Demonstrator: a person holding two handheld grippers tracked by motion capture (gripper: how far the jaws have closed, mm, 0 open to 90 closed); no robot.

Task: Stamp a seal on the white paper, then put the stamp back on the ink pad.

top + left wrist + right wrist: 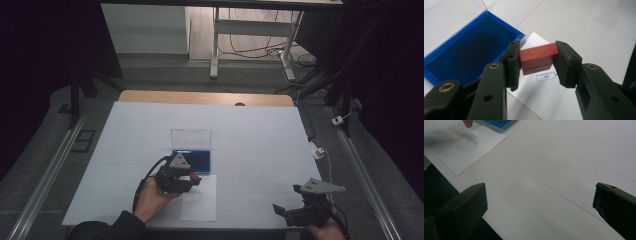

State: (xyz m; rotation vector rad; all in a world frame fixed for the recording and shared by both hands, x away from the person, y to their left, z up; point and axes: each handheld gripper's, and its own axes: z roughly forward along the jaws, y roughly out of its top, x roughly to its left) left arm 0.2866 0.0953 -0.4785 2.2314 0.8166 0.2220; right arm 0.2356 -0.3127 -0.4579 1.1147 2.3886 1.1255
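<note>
My left gripper point(537, 60) is shut on a red stamp block point(538, 53) with a gold character on its top face. The block hangs just above a white paper sheet point(549, 97), where a small blue framed print point(546, 77) shows below it. In the high view the left gripper point(192, 178) sits over the top of the sheet point(200, 202), near the blue ink pad point(200, 159). My right gripper point(540, 205) stands open over bare table, and in the high view the right gripper point(281, 210) is at the lower right. The red block point(468, 122) and the print point(476, 143) appear far off.
The blue ink pad point(466, 51) lies left of the sheet, its clear lid point(191, 138) standing upright behind it. A white cover point(250, 145) spreads over the wooden table point(205, 97). Rails point(47, 172) run along both sides, and cables lie on the floor behind.
</note>
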